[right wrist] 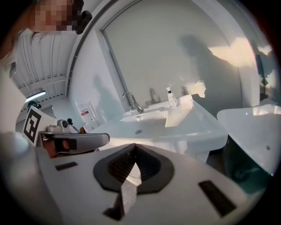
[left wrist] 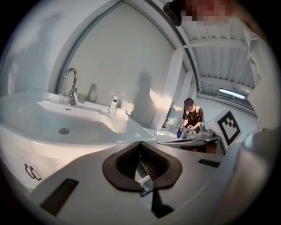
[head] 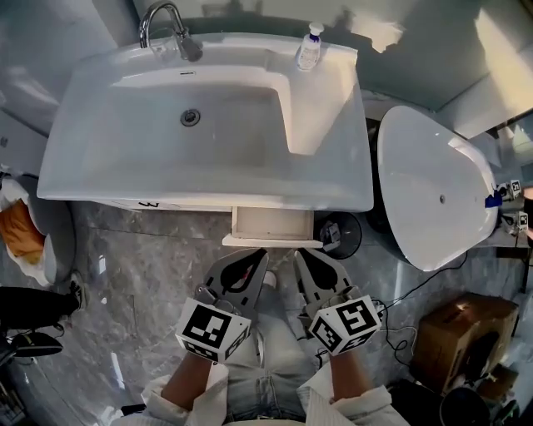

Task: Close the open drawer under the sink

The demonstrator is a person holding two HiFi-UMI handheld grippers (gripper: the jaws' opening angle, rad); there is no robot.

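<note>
In the head view a white drawer stands pulled out a little from under the white sink, its front edge toward me. My left gripper and right gripper are side by side just in front of that edge, both pointing at it, tips close to it but apart from it. Both are shut with nothing between the jaws. In the left gripper view the left gripper has its tips meeting below the sink. The right gripper looks the same. The drawer is hidden in both gripper views.
A faucet and a soap bottle stand on the sink's back rim. A white tub is to the right, with a cardboard box and cables near it. A bin with an orange bag is at left. A person stands far off.
</note>
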